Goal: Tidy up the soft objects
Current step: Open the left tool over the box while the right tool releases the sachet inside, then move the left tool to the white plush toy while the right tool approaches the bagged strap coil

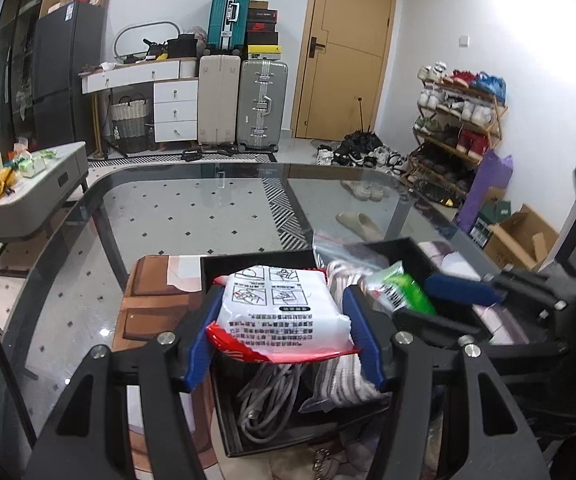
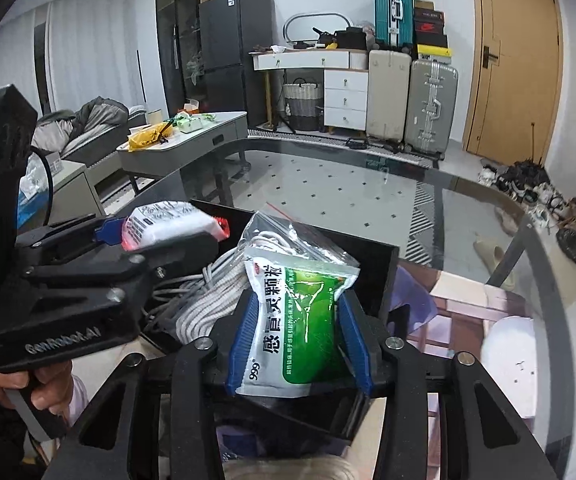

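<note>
Tilting downward over the black box (image 1: pixel 223 268), the left tongs (image 1: pixel 283 320) pinch a white-and-red packet (image 1: pixel 275 312). Beside them, angled likewise, the right tongs (image 2: pixel 300 336) pinch a green sachet (image 2: pixel 304 320).

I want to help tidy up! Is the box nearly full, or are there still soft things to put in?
Done: a grey cord bundle and a bagged white cord already lie in the black box. In hand: the left gripper squeezes a white packet, and the right gripper a green sachet, both over the box. Left: dropping those two in.
</note>
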A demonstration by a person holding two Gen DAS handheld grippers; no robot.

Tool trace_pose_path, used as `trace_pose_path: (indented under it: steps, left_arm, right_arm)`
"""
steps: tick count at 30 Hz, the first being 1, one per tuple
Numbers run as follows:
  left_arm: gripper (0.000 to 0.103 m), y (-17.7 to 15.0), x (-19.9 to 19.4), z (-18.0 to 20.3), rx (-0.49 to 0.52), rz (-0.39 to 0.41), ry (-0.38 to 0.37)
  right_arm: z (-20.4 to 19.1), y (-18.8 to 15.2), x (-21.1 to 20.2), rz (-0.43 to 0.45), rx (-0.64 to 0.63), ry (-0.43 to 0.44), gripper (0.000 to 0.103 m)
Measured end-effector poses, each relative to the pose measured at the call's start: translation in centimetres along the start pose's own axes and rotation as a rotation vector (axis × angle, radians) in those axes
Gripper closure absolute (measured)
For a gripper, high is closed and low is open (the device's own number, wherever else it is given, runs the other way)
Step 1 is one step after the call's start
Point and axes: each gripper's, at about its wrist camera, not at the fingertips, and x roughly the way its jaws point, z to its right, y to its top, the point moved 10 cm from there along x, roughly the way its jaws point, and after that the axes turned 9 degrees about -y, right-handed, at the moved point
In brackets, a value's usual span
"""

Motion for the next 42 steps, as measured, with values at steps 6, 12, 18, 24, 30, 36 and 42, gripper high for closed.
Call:
trace_pose_path:
  steps: [6, 12, 18, 24, 30, 36, 42]
  left_arm:
    - [0.041, -0.8, 0.0, 0.7, 0.034, -0.026, 0.0]
    - [0.018, -0.8, -1.0, 1.7, 0.028, -0.019, -0.031]
    - [0.002, -1.0, -2.1, 1.5, 0.027, -0.016, -0.004]
    - [0.0, -1.9, -3.3, 0.3, -0.036, -0.014, -0.003]
    - [0.0, -3.0, -4.6, 0.4, -0.028, -0.02, 0.014]
    - [0.0, -4.3, -5.5, 1.4, -0.004, -0.038, 0.023]
    - [0.0, -5.8, -5.7, 2.1, 0.006, -0.069, 0.027]
  right_arm:
    - [0.7, -0.2, -1.5, 0.028, -0.002, -0.033, 0.052]
    - [1.8, -1.1, -2.9, 0.044, 0.031, -0.053, 0.036]
    - [3.2, -1.7, -4.4, 0.062, 0.069, -0.083, 0.01]
    - [4.7, -3.2, -5.4, 0.043, 0.117, -0.088, 0.001]
    - [5.0, -4.7, -6.1, 0.022, 0.134, -0.08, 0.001]
    - [4.3, -6.0, -6.6, -0.002, 0.119, -0.062, 0.001]
    - [3.4, -7.4, -6.3, -0.048, 0.077, -0.045, 0.001]
